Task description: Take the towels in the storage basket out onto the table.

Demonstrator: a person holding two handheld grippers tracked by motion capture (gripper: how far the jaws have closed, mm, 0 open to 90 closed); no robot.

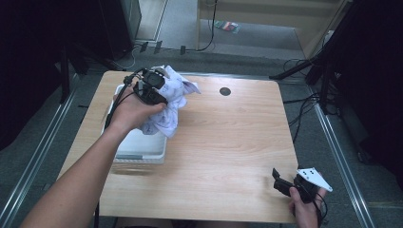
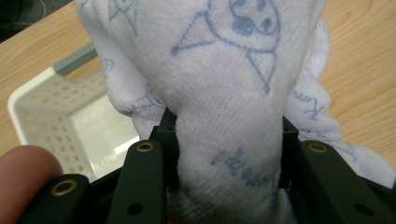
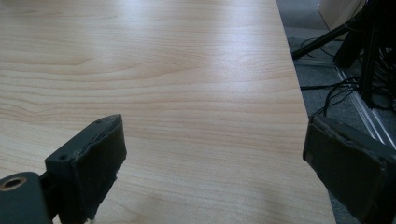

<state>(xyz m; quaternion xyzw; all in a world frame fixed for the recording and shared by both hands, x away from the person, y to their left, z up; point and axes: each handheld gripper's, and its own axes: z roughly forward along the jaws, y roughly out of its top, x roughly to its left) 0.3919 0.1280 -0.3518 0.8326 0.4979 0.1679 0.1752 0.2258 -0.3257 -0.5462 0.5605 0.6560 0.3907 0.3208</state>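
Left gripper (image 1: 151, 88): fingers (image 2: 142, 172) clamped on a bunched white cloth (image 1: 171, 102) with blue print, held above the white perforated basket (image 1: 140, 145) at the bench's (image 1: 228, 156) left side. Right gripper (image 1: 285, 185): fingers (image 3: 93, 158) spread wide, nothing between them, near the bench's right front corner.

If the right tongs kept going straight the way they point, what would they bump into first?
Probably nothing soon. The right tongs stand open over the bare wooden table, with no object ahead. Angled slightly down, they might touch the tabletop first, though depth is unclear.
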